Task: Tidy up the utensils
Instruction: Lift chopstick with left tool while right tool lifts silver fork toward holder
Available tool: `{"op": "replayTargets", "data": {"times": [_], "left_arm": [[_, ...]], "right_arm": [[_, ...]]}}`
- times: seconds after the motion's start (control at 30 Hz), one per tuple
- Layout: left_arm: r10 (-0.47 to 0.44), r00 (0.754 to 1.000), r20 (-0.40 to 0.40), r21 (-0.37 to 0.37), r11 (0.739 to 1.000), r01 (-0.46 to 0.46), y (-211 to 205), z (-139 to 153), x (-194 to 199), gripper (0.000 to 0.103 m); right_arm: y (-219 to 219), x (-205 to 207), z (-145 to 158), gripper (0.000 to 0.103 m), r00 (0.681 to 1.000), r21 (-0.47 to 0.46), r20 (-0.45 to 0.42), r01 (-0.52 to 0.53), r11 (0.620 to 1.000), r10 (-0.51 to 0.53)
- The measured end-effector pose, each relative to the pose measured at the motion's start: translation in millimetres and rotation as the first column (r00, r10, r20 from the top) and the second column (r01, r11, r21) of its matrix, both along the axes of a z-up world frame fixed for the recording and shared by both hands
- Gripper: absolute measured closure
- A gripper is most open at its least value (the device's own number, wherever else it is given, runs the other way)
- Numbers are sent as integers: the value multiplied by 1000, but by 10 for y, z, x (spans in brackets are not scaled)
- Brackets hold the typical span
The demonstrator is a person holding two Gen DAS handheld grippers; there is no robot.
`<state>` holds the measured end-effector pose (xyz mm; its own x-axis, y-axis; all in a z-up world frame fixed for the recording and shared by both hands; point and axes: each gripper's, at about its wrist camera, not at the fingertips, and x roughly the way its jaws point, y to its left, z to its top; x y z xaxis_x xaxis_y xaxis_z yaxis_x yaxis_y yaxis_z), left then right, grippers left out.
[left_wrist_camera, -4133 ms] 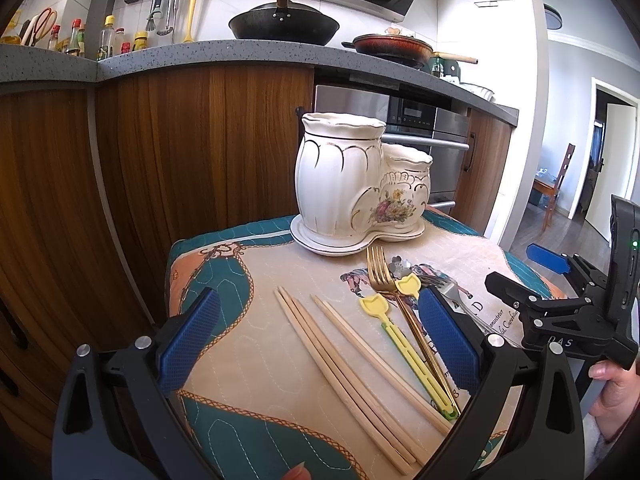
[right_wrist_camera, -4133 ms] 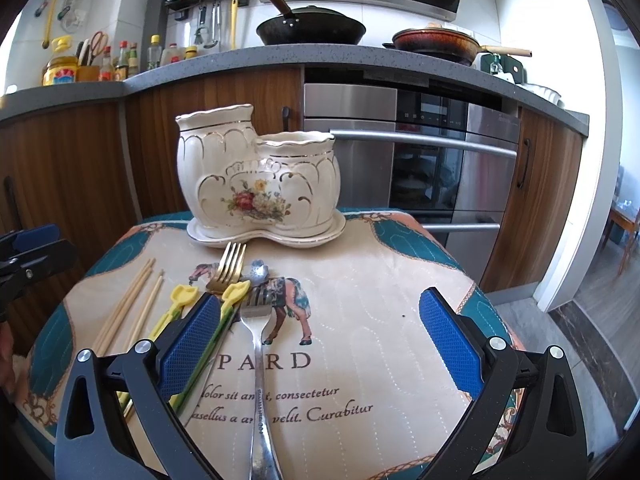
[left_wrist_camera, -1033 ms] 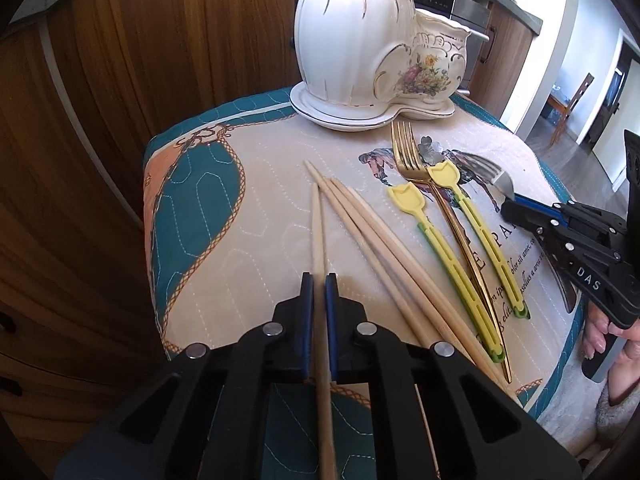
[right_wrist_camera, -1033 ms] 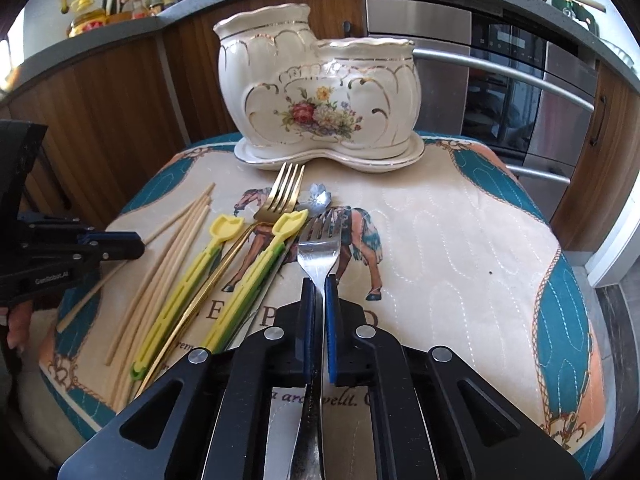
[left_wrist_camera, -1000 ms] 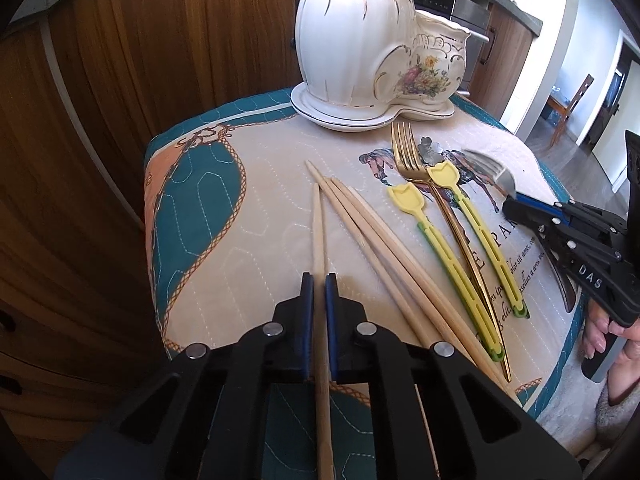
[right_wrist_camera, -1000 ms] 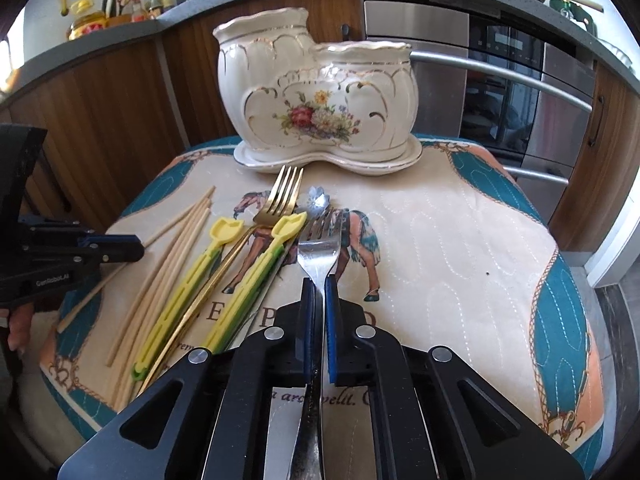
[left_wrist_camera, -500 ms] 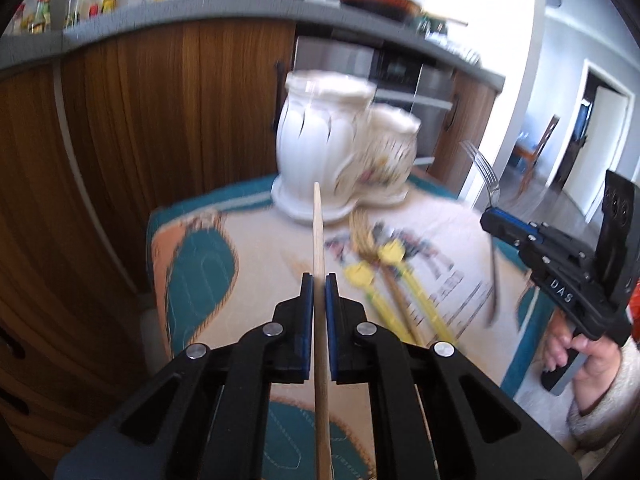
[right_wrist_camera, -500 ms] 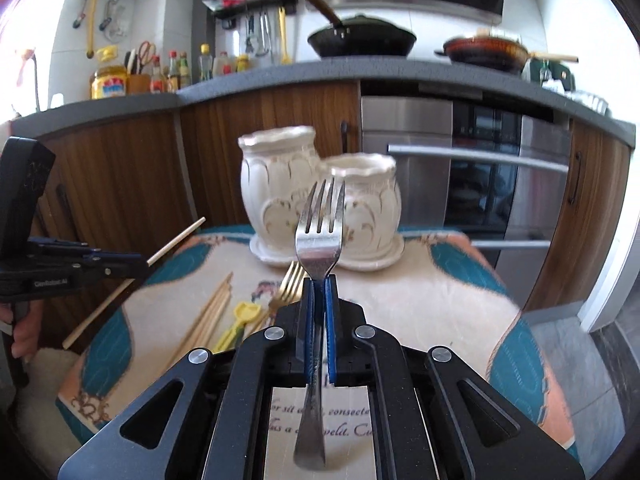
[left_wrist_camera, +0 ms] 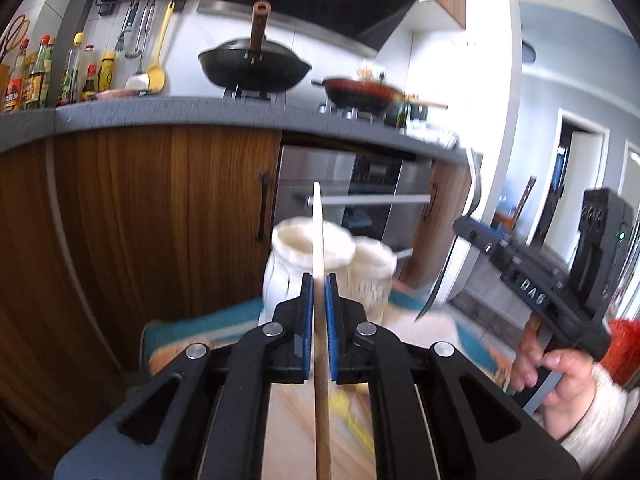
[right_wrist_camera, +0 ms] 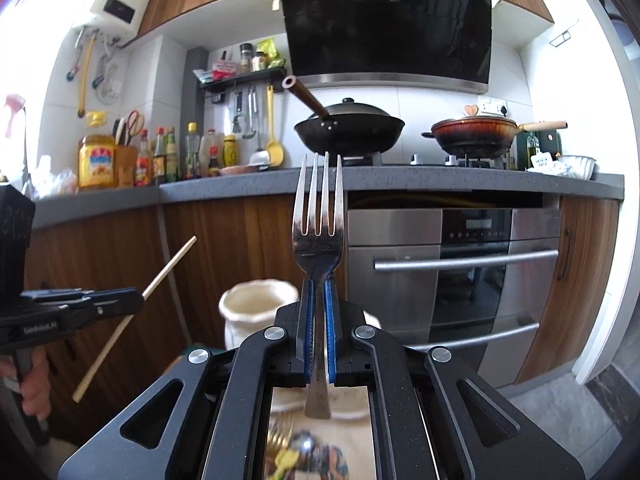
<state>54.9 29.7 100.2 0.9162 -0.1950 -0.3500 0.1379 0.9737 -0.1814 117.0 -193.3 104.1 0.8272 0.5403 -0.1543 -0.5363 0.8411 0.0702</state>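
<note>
A: Closest in, what does each tool have?
B: The left gripper (left_wrist_camera: 319, 288) has its two blue pads clamped on one chopstick (left_wrist_camera: 319, 240), a slim pale wooden rod running up between them, tip in the air. The right gripper (right_wrist_camera: 319, 292) is pinched on one steel fork (right_wrist_camera: 318, 220), four tines, shiny, standing upright with its handle end hanging below the pads.

A: And under them?
B: A quilted cloth (left_wrist_camera: 192, 324) with teal edges, blurred. On it I make out yellow plastic pieces and a gold fork, but the count is too smeared to tell.

A: The holder?
B: One cream ceramic holder (right_wrist_camera: 256, 304) with two joined cups, scalloped rims, the taller on the left. It stands on the cloth just beyond both grippers; both utensils are held up in the air, outside it.

A: Farther back?
B: Wood-grain cabinets, a steel oven (right_wrist_camera: 456, 264) with two bar handles, a speckled grey counter, then two pans: one black wok (right_wrist_camera: 348, 128), one red-brown pan (right_wrist_camera: 474, 132). A row of bottles sits left.
</note>
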Motion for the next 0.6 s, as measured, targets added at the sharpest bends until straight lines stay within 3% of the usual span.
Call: {"op": "replayTargets", "data": {"times": [0.13, 0.27, 0.43, 0.6], "left_arm": [[-8, 998, 69, -78, 997, 13, 48, 270, 354, 97], [33, 987, 158, -77, 997, -21, 2, 454, 691, 97], [57, 971, 232, -90, 995, -37, -72, 496, 1026, 97], [99, 965, 242, -49, 995, -90, -148, 328, 1345, 97]], "right_arm": [[62, 277, 220, 97, 999, 47, 27, 26, 999, -28], [86, 517, 296, 97, 997, 93, 42, 61, 994, -65], [73, 788, 140, 97, 998, 124, 10, 66, 990, -68], [125, 982, -66, 97, 997, 90, -51, 56, 994, -52]]}}
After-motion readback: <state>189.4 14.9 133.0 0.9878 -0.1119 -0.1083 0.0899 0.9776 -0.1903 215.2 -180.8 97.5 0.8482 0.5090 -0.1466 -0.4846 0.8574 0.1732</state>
